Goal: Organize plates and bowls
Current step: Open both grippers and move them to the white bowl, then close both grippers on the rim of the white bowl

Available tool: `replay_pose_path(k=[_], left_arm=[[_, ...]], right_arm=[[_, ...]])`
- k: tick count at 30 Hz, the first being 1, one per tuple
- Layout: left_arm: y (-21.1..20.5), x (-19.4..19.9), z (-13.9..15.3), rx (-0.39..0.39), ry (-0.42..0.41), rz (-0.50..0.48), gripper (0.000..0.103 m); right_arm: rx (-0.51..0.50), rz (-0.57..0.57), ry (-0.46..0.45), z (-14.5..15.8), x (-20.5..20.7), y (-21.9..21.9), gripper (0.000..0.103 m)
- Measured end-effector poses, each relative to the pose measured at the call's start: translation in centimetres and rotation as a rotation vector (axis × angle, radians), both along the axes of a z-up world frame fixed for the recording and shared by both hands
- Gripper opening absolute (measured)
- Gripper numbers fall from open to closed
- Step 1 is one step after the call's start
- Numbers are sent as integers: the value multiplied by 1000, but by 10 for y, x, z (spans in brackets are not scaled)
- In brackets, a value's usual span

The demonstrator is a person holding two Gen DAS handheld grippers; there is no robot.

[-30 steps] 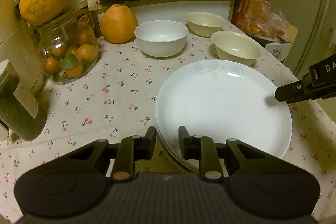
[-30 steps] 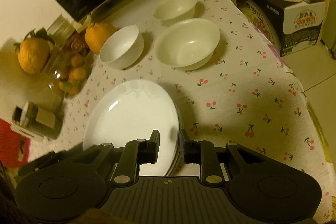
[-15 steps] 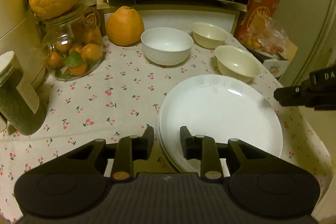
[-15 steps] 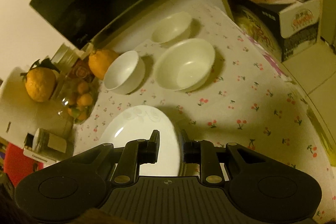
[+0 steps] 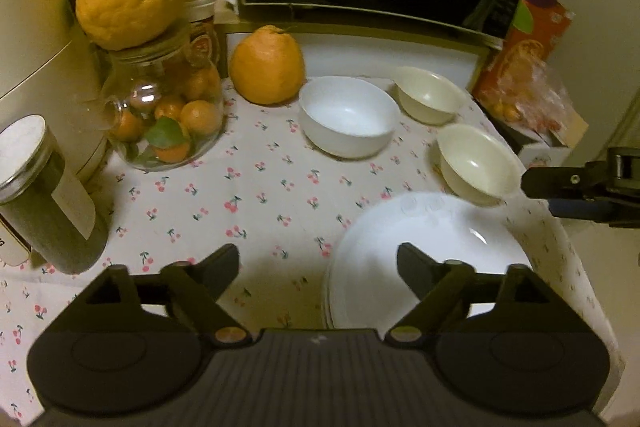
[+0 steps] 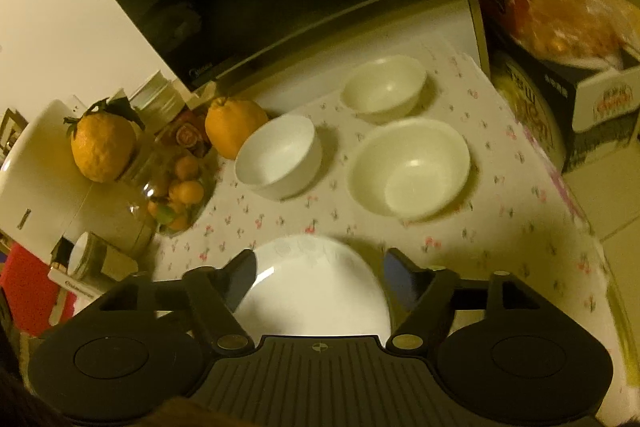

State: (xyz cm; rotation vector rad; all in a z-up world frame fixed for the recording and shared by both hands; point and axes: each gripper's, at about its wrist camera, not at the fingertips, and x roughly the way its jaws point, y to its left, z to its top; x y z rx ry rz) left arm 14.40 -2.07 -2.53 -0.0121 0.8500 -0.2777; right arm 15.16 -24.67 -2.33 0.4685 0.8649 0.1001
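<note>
While jaws gape, plates (image 5: 424,251) stacked; bowls (image 5: 348,115) apart

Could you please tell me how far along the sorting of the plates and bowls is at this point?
Done: the plates sit in one stack on the near side of the tablecloth.
In hand: nothing. The left tool and right tool are both open and empty.
Left: the white bowl and the two cream bowls stand apart, not nested.

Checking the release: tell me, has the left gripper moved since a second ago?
Yes. The left gripper opened and drew back leftward off the plate stack, judged against the white bowl.
</note>
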Motion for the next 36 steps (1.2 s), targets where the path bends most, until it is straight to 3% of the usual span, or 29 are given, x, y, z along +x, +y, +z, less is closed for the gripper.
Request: replay_pose_path(k=[2,7,14,29,36], left_arm=[[1,9,1,2,8,15,91],[-1,31,3,19,7,60,101],[-8,63,2,28,21,67,102],[-5,126,-9,-87,65,109,101],[0,139,-16,-113,19,130,94]], right_arm=[[1,-1,-9,1,10,-1,86],[24,1,-10,0,39,-6,87],[26,-3,13,-8,75,-8,87],[76,-19,67,-34,140,-12,87],[132,3,81,-44,158,-9,87]])
